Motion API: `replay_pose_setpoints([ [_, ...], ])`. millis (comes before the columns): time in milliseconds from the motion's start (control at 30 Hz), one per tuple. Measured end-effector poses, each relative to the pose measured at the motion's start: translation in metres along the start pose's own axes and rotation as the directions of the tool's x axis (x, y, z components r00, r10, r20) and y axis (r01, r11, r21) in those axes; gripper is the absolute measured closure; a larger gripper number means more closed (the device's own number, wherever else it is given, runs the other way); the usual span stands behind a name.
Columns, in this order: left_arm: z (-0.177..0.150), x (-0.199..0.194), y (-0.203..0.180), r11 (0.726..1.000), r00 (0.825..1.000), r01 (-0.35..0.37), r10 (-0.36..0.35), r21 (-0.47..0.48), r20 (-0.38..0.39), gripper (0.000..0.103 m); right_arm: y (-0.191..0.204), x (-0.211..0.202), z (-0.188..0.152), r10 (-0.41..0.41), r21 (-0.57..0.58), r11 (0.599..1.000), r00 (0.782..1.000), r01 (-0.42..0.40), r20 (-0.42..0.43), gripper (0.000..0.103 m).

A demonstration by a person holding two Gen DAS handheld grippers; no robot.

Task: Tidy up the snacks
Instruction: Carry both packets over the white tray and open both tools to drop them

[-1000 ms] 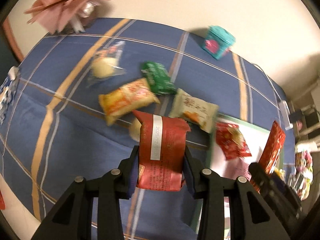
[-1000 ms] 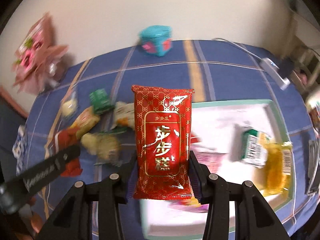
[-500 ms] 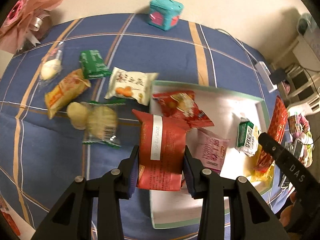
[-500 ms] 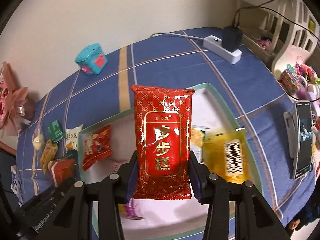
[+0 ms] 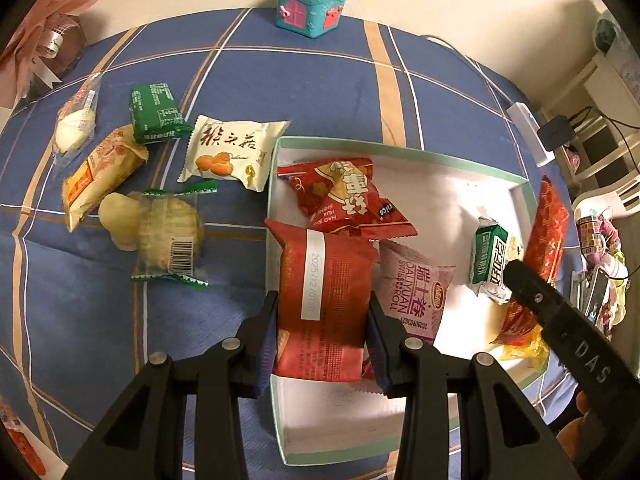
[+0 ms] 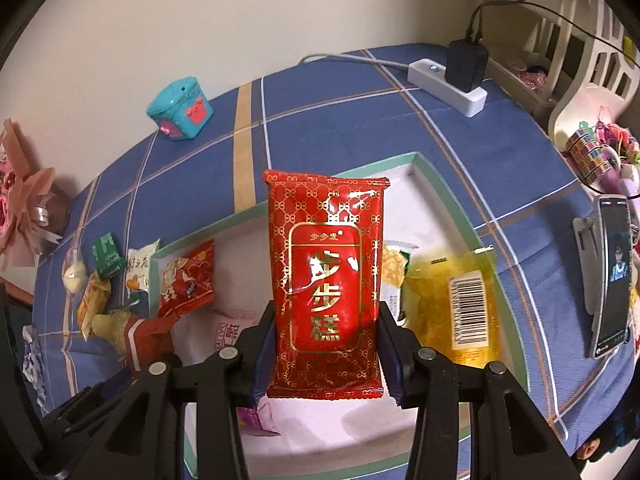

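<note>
My left gripper (image 5: 322,316) is shut on a dull red snack packet (image 5: 324,300) with a white date strip, held over the left part of a white box with a green rim (image 5: 394,150). My right gripper (image 6: 326,320) is shut on a glossy red and gold packet (image 6: 326,276), held above the same box (image 6: 468,226). In the box lie a red packet (image 5: 348,196), a pink roll packet (image 5: 416,292), a green and white packet (image 5: 490,256) and a yellow packet (image 6: 456,304). Several snacks lie loose on the blue cloth to the box's left, among them a cream packet (image 5: 232,152), a green one (image 5: 154,114) and an orange one (image 5: 100,172).
A teal toy house (image 5: 312,4) stands at the far edge by the wall. A white power strip (image 6: 448,84) with a black plug lies far right, a phone on a stand (image 6: 612,276) at the right edge. A pink bouquet (image 6: 24,208) lies at the left.
Both grippers swung right from above the loose snacks to above the box, each keeping its red packet. The box now fills the middle of both views.
</note>
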State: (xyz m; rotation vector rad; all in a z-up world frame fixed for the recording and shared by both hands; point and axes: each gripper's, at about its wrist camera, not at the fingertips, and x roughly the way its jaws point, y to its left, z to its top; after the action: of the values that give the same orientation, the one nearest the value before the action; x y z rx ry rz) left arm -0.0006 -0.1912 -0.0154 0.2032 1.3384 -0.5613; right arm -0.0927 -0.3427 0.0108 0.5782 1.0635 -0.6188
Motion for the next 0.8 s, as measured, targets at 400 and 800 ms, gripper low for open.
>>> replay_pose_setpoints([
  [400, -0.002, 0.009, -0.012, 0.999, 1.0, -0.03, 0.03, 0.039, -0.007, 0.061, 0.006, 0.015, -0.004, -0.021, -0.036, 0.999, 0.998, 0.019, -0.051, 0.053],
  [800, 0.001, -0.009, -0.012, 0.999, 0.999, -0.033, 0.032, 0.042, 0.024, 0.052, 0.013, -0.004, 0.0, -0.036, -0.054, 0.998, 0.999, 0.035, -0.006, 0.042],
])
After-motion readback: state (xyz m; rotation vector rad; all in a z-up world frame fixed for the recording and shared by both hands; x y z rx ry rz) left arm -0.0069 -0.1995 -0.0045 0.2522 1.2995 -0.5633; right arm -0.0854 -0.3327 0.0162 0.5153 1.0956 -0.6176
